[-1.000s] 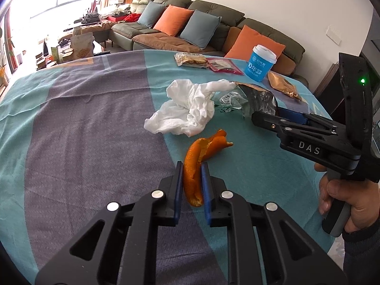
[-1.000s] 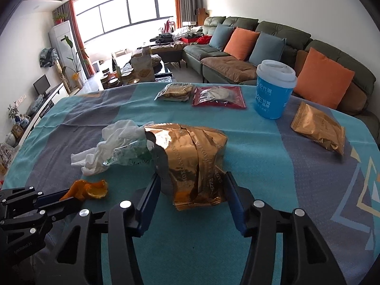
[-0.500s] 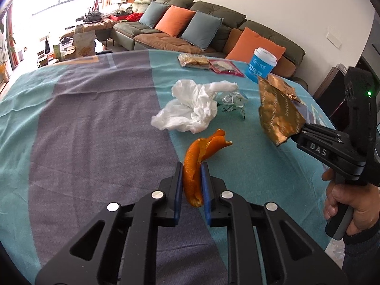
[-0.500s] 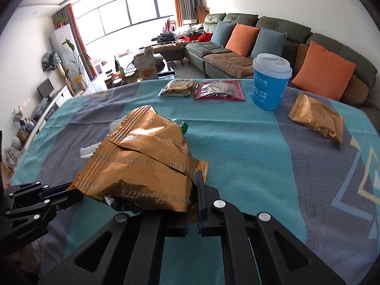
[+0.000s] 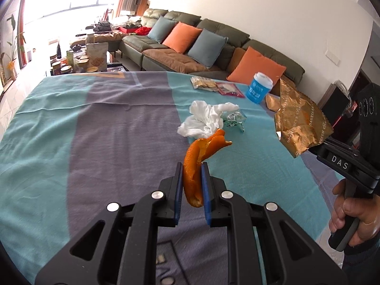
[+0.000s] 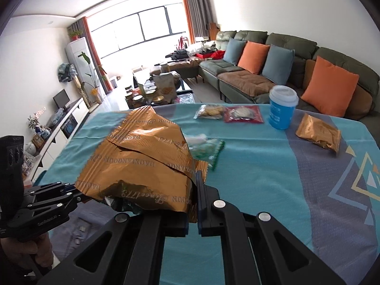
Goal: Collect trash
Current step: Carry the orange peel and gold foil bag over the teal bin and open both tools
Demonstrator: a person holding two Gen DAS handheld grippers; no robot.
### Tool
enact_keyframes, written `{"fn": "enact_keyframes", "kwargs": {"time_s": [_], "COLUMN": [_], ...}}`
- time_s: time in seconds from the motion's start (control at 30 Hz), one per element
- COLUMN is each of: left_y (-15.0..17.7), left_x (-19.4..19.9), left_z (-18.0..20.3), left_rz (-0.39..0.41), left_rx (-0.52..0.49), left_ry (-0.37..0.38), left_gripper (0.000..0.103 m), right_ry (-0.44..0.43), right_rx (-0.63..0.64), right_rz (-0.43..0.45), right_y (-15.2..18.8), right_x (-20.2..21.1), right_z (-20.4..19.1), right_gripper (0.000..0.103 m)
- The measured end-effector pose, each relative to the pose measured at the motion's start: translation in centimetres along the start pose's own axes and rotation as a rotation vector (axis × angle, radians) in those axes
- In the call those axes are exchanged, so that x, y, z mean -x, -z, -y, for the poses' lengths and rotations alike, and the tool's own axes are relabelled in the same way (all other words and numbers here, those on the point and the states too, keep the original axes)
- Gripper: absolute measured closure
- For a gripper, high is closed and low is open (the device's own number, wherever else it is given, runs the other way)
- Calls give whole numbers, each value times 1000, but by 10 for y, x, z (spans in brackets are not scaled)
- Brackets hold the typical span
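Observation:
My left gripper [image 5: 192, 171] is shut on a curled orange peel [image 5: 201, 152], held up off the table. My right gripper [image 6: 195, 180] is shut on a crumpled gold snack wrapper [image 6: 142, 156], also lifted; the wrapper [image 5: 299, 123] and the right gripper's body show at the right of the left wrist view. On the teal and grey tablecloth [image 5: 95, 130] lie a crumpled white tissue [image 5: 204, 118] and a clear green-printed wrapper [image 5: 234, 118]. The same green wrapper [image 6: 209, 147] peeks out behind the gold one in the right wrist view.
Further back on the table stand a blue cup with a white lid [image 6: 282, 109], a sealed gold snack pack [image 6: 318, 133], a biscuit pack [image 6: 210, 111] and a red pack [image 6: 243, 115]. A sofa with orange and blue cushions [image 6: 273, 66] runs behind the table.
The right gripper closed on the gold wrapper and lifted it off the table. Both grippers rose and drew back, the left still carrying the orange peel.

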State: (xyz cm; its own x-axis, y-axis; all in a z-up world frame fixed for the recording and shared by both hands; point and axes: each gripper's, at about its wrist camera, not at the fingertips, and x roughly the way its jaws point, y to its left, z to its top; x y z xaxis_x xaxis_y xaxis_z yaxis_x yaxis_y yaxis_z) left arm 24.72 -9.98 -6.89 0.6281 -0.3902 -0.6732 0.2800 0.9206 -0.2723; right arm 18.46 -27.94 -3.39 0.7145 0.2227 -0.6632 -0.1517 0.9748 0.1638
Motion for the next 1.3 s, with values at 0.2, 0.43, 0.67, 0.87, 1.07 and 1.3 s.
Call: {"fn": "enact_keyframes", "kwargs": {"time_s": [0.2,0.43,0.67,0.87,1.07,1.3], "left_y": [7,15,35,53,75,101], "left_x": [35,82,146,201,252,303], "left_z": [-15,-44,-94,-142,-186,-228], "left_rz": [60,141,240,313,370,403], "left_rx": [30,84,177,256,323,395], "left_ry": [-18,-71,-179,-310,-439,-550], "left_gripper": [88,88,88,88,88,88], "right_ry": [-35,-120,-241,-357,-483,-588], "right_rx": [28,81,149,232,321,415], "right_rz": [18,23,9,-8,-42,-108], "right_y": [1,-1,-7,-16,-26,-21], "right_x": [10,9,-6,-21,-40,-60], "right_z": [-29,-76,-137,-208,-288,-370], "right_gripper": [99,99,99,99,99,99]}}
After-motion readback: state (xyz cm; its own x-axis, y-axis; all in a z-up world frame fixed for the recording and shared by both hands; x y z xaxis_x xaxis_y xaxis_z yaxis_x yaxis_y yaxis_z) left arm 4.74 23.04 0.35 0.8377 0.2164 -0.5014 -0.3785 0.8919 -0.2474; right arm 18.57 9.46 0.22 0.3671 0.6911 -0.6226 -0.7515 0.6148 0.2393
